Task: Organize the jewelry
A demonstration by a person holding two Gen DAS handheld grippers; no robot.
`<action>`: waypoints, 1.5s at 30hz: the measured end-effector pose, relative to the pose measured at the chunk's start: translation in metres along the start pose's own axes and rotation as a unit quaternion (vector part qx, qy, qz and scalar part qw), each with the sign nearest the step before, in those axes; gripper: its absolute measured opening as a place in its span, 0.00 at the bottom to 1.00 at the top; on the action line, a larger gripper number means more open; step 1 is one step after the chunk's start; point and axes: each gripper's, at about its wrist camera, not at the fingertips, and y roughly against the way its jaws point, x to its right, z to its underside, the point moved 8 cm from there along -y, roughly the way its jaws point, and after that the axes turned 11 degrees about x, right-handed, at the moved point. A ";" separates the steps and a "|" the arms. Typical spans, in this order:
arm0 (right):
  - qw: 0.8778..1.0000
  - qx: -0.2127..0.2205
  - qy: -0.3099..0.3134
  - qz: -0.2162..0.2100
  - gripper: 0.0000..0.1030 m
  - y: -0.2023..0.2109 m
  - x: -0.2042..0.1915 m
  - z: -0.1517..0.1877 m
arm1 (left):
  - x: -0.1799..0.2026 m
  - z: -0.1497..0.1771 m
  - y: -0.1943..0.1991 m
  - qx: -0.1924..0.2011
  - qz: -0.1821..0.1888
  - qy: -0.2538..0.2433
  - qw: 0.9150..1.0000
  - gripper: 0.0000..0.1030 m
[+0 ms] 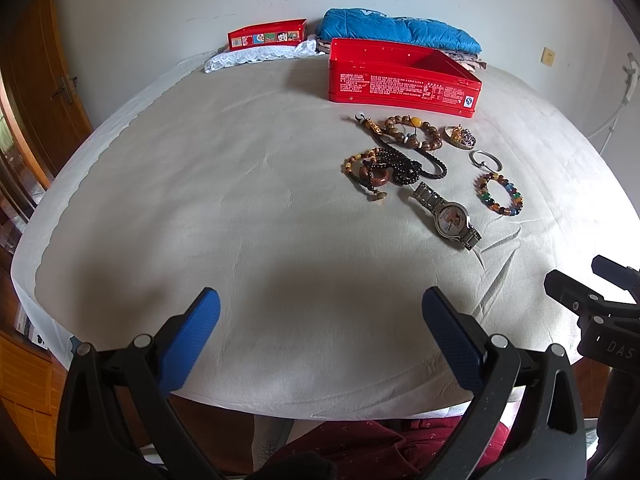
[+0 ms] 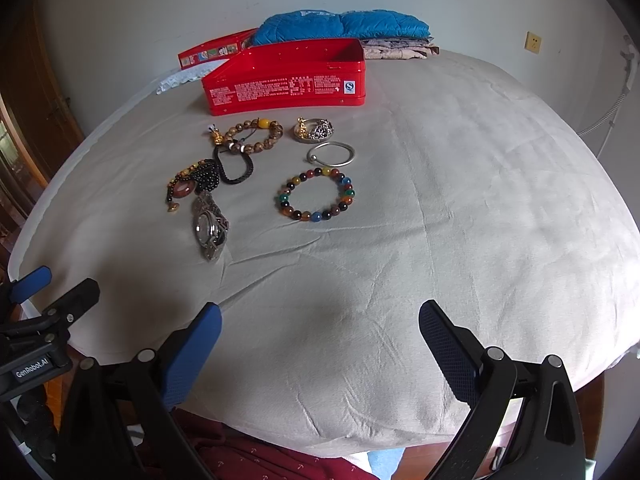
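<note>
An open red tin box (image 1: 404,84) (image 2: 284,88) sits on the bed. In front of it lie a wooden bead bracelet (image 1: 414,132) (image 2: 254,132), black bead strands with a red-brown ring (image 1: 394,168) (image 2: 196,182), a metal watch (image 1: 448,216) (image 2: 210,226), a multicoloured bead bracelet (image 1: 502,194) (image 2: 316,194), a silver bangle (image 1: 486,159) (image 2: 331,153) and a gold and dark ornament (image 1: 460,136) (image 2: 314,129). My left gripper (image 1: 320,336) is open and empty, near the bed's front edge. My right gripper (image 2: 320,352) is open and empty, short of the jewelry.
The grey sheet (image 1: 240,200) covers the bed. A red lid (image 1: 266,34) and white lace cloth (image 1: 256,56) lie at the back left. Folded blue bedding (image 1: 396,30) (image 2: 340,26) is behind the tin. A wooden door (image 1: 44,92) stands left.
</note>
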 end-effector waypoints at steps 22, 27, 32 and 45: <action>1.000 -0.001 -0.001 0.000 0.96 -0.002 0.000 -0.001 | 0.000 0.000 0.001 0.000 -0.001 -0.001 1.000 0.97; 1.000 -0.002 -0.001 0.000 0.96 -0.003 -0.002 0.001 | 0.000 0.000 0.000 0.000 -0.001 -0.001 1.000 0.97; 1.000 -0.003 0.001 0.000 0.96 -0.006 -0.002 0.000 | 0.000 0.000 0.001 0.000 0.000 -0.002 1.000 0.97; 0.995 -0.057 -0.022 -0.081 0.96 -0.028 0.005 -0.034 | -0.031 -0.026 -0.031 -0.040 0.033 0.046 0.998 0.96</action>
